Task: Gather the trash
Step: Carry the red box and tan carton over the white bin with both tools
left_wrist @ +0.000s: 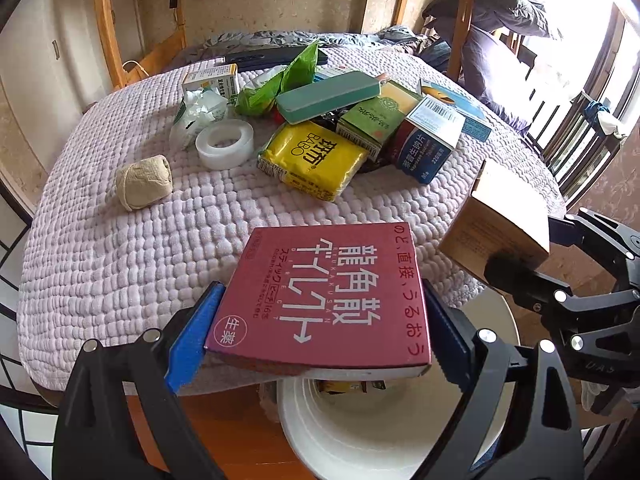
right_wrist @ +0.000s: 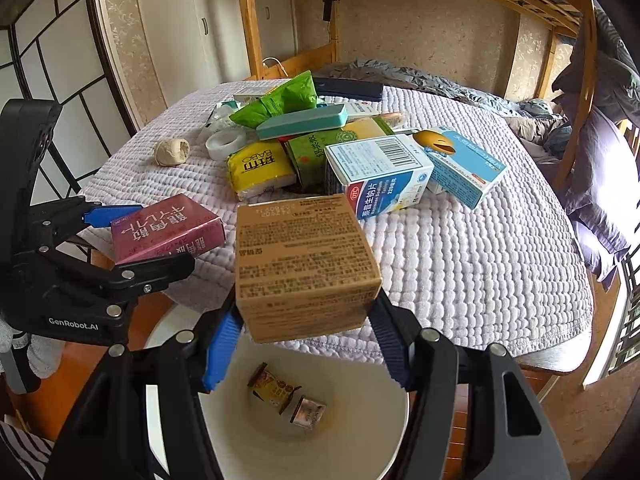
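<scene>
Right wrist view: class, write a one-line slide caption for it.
Right tongs clamp a brown carton above the white bin; left tongs hold a maroon box.

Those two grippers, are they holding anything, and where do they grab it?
Yes. The left gripper clamps the red box by its two side edges. The right gripper squeezes the brown carton at its lower sides, over the white bin.

wrist views: steeply downward, close | shared: table (left_wrist: 120, 240), white bin (right_wrist: 360, 432)
</scene>
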